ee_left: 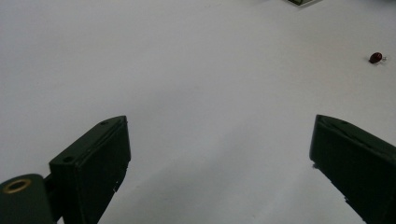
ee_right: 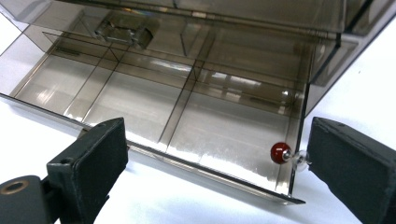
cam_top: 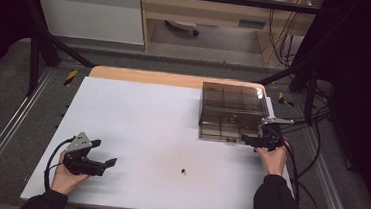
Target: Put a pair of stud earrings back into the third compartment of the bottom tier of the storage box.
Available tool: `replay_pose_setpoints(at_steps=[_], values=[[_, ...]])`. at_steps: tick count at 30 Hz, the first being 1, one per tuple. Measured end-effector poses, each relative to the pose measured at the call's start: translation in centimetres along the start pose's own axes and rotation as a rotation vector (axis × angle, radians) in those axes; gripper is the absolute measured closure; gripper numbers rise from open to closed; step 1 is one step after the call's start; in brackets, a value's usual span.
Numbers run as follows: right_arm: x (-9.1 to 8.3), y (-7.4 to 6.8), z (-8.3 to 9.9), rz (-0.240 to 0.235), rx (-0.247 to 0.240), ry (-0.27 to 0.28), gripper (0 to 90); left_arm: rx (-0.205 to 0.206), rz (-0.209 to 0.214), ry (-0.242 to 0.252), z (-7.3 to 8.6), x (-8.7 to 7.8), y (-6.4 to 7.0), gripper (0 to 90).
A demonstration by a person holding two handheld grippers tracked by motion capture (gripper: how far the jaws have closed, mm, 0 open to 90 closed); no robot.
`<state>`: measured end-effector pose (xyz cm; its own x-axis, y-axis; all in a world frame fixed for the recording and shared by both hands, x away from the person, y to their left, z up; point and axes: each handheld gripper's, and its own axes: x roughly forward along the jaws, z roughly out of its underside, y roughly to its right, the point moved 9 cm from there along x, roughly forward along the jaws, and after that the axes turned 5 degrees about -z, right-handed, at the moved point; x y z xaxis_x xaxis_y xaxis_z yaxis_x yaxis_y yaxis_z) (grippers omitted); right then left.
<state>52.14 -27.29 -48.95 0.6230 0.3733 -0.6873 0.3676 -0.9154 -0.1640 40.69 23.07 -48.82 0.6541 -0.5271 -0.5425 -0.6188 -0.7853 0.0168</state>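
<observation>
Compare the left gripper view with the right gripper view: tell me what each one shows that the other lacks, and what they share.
The left gripper view alone has a small dark red bead lying loose on the bare white table.

The right gripper view alone has the smoky clear compartment box, open, with a red-headed pin in its near corner compartment by the side wall.

Both look between wide-open black jaws, left gripper and right gripper, over the same white surface, neither holding anything.
</observation>
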Motion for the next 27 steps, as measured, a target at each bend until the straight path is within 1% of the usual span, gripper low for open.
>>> replay_pose_setpoints(at_steps=[3,8,10,12,16,18,19,21,23,24,25,27], values=[[0.2,0.2,0.4,-0.005,0.012,-0.012,5.7,-0.001,0.000,-0.001,0.0,0.0,0.0,4.8],[0.4,0.5,0.6,-0.007,0.014,-0.027,4.0,-0.001,0.000,0.000,0.0,0.0,0.0,4.8],[0.2,0.5,0.5,-0.009,0.015,-0.019,4.2,-0.002,0.000,0.001,0.0,0.0,0.0,4.8],[-0.3,0.3,0.2,-0.022,0.019,0.010,4.3,-0.003,0.000,0.002,0.0,0.0,-0.1,4.8],[-1.2,-0.1,-0.2,-0.030,-0.001,0.042,3.8,-0.002,-0.001,0.001,0.0,0.0,0.0,4.8],[-1.8,-0.8,-0.4,-0.046,-0.020,0.065,3.2,-0.002,-0.002,0.001,0.0,0.0,0.0,4.8],[-2.2,-1.3,-0.5,-0.058,-0.038,0.082,2.6,-0.002,-0.002,0.001,0.0,0.0,0.0,4.8],[-2.8,-2.2,-0.6,-0.083,-0.060,0.104,2.4,-0.003,-0.003,0.001,0.0,0.0,-0.1,4.7],[-3.4,-3.7,-0.6,-0.118,-0.089,0.127,2.1,-0.003,-0.004,0.001,0.0,0.0,-0.1,4.8],[-3.6,-4.3,-0.5,-0.133,-0.097,0.133,2.1,-0.002,-0.005,0.001,0.0,0.0,-0.1,4.8],[-3.8,-5.2,-0.4,-0.157,-0.113,0.138,2.1,-0.002,-0.005,0.001,0.0,0.0,-0.1,4.8],[-4.0,-6.8,-0.1,-0.194,-0.129,0.145,2.4,-0.002,-0.006,0.000,0.0,0.0,-0.1,4.8]])
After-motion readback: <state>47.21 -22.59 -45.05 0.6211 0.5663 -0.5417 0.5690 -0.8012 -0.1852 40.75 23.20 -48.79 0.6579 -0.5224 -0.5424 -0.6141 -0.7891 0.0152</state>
